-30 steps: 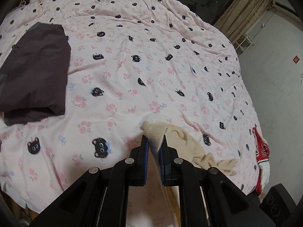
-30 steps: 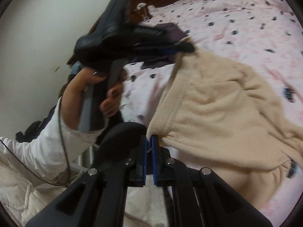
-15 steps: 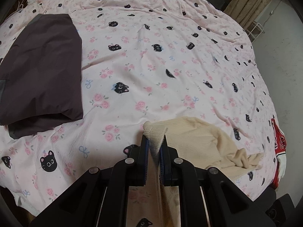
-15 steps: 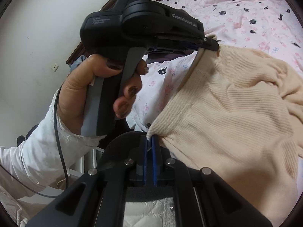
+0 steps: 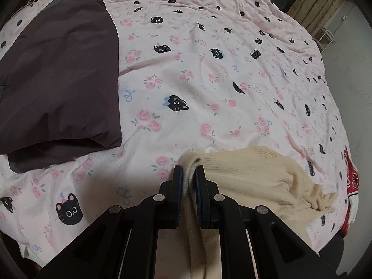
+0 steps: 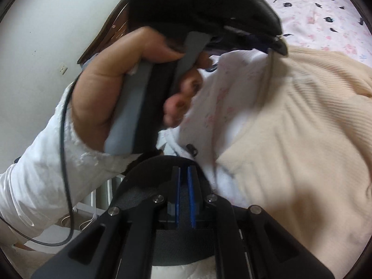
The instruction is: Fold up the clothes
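Cream ribbed knit sweater (image 5: 251,174) unfolded on bed w/ pink cat-print cover (image 5: 209,74). Left gripper (image 5: 188,174) pinching its edge. Right gripper (image 6: 183,174) opening, nothing betw pads. Dark purple garment (image 5: 58,74) already folded, well apart; sweater fold not begun.

Red garment (image 5: 352,181) at far right bed edge: white lettering, too distorted to read. No other legible text.

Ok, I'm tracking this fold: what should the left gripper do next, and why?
Probably lower the left gripper to the bedspread and release. It pinches a corner of the cream sweater low over the bed, while the right gripper has its jaws opening, with nothing between them.
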`<action>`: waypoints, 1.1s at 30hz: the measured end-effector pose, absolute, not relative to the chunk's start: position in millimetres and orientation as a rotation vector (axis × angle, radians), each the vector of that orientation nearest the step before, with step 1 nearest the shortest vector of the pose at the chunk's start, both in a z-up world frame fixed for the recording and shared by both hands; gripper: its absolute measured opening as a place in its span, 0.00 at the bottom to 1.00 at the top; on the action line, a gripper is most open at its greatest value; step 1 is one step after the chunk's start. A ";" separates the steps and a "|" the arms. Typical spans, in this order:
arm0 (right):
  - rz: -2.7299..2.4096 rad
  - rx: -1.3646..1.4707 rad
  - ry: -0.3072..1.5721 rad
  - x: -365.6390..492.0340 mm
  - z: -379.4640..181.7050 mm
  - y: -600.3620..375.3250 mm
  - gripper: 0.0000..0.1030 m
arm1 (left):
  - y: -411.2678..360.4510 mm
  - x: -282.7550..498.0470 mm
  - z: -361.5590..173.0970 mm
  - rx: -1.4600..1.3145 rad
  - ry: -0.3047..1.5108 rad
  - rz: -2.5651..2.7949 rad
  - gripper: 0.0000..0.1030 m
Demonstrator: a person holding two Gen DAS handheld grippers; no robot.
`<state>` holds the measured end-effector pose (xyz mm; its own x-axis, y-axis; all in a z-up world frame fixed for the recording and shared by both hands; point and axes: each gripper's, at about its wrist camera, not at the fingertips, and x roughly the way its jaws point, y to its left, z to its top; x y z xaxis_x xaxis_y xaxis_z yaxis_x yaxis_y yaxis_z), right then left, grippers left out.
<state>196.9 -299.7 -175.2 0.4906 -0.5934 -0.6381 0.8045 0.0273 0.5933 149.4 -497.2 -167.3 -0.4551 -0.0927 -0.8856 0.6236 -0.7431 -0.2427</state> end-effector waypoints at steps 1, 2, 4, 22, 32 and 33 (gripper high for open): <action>-1.096 1.090 0.236 196.9 -173.7 -298.2 0.11 | -497.9 149.7 -169.6 1.309 0.777 -2.218 0.09; -1.103 1.086 0.229 194.3 -171.1 -294.8 0.23 | -498.7 150.7 -172.4 1.311 0.782 -2.212 0.10; -1.140 1.076 0.198 182.8 -164.2 -284.1 0.46 | -499.6 152.6 -176.3 1.309 0.787 -2.207 0.11; -1.824 1.037 0.265 0.3 -132.2 -95.2 0.58 | -499.4 197.8 -154.7 1.110 0.805 -2.147 0.55; -1.835 1.030 0.300 -23.7 -137.6 -78.2 0.56 | -431.7 208.6 -154.5 1.070 0.867 -2.395 0.55; -1.834 1.031 0.305 -25.5 -138.2 -77.6 0.56 | -425.3 207.7 -156.3 1.078 0.869 -2.420 0.55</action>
